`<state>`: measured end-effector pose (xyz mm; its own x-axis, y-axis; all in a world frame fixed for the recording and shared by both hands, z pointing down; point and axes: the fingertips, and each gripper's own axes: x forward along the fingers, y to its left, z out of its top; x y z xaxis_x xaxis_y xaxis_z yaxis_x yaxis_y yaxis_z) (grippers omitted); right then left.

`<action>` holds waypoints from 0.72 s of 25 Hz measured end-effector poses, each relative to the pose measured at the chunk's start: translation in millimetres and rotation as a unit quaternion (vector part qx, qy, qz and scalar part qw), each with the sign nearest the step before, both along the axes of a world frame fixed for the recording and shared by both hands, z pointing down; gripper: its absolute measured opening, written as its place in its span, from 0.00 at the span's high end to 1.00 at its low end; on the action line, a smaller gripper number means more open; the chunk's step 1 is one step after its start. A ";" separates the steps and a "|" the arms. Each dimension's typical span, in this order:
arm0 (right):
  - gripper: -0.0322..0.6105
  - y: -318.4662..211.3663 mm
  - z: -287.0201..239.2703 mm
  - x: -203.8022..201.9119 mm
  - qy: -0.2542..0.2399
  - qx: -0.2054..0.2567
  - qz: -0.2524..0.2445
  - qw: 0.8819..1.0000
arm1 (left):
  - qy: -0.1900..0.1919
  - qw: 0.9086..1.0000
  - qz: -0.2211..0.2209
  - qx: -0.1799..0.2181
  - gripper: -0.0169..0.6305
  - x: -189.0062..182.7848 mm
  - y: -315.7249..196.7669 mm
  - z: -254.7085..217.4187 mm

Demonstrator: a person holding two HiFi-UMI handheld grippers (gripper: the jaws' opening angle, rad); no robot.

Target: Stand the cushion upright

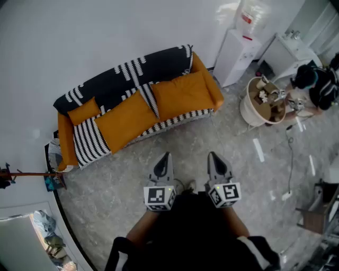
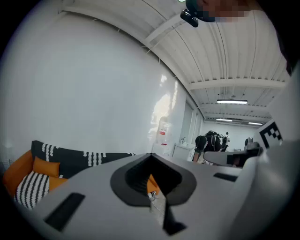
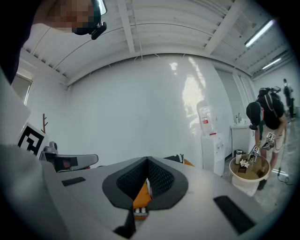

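Head view: sofa (image 1: 66, 143) against the white wall, black-and-white throw (image 1: 132, 74) over its back.
- Two big orange cushions (image 1: 126, 120) lie side by side, sloped from seat to back, over the middle and right end.
- Small orange cushion (image 1: 83, 111) at the left end, against the back; striped cushion (image 1: 90, 140) just in front of it on the seat.

Containers:
- Round white tub (image 1: 248, 111) on the floor (image 1: 127, 206), off the sofa's right end. Brown inside, a few small pale items in it; too small to name.
- A person (image 1: 313, 84) bends over the tub with hands in it.
- Water dispenser (image 1: 233, 55) by the wall between sofa and tub, bottle (image 1: 253, 16) on top.

Around:
- Bag (image 1: 54, 153) at the sofa's left end, brown rack (image 1: 32, 173) beside it.
- Cable (image 1: 290, 159) on the floor, right side.
- Bare floor between sofa and grippers.

Grippers:
- Left gripper (image 1: 167, 155) and right gripper (image 1: 212, 154) held side by side, well short of the sofa, touching nothing.
- Both gripper views show the jaws together with nothing between them.

View differences:
- Gripper views show the ribbed ceiling and strip lights; the head view does not.
- Left gripper view takes in the sofa's left end, the small cushion standing against the back.
- Right gripper view shows only the sofa's right tip, plus tub and person clearly.
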<state>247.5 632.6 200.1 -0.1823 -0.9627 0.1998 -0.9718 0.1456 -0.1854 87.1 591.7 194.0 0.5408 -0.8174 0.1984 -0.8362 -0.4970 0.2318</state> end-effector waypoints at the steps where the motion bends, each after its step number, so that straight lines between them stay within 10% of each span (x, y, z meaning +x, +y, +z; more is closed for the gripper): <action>1: 0.96 -0.5 -0.4 1.2 0.001 0.001 0.000 1.000 | 0.001 1.000 -0.001 -0.001 0.99 1.2 -0.1 -0.2; 18: 0.96 -8.7 1.1 -23.7 -0.008 -0.004 0.010 1.000 | 0.012 1.000 0.017 -0.010 0.99 -16.6 -9.4 3.2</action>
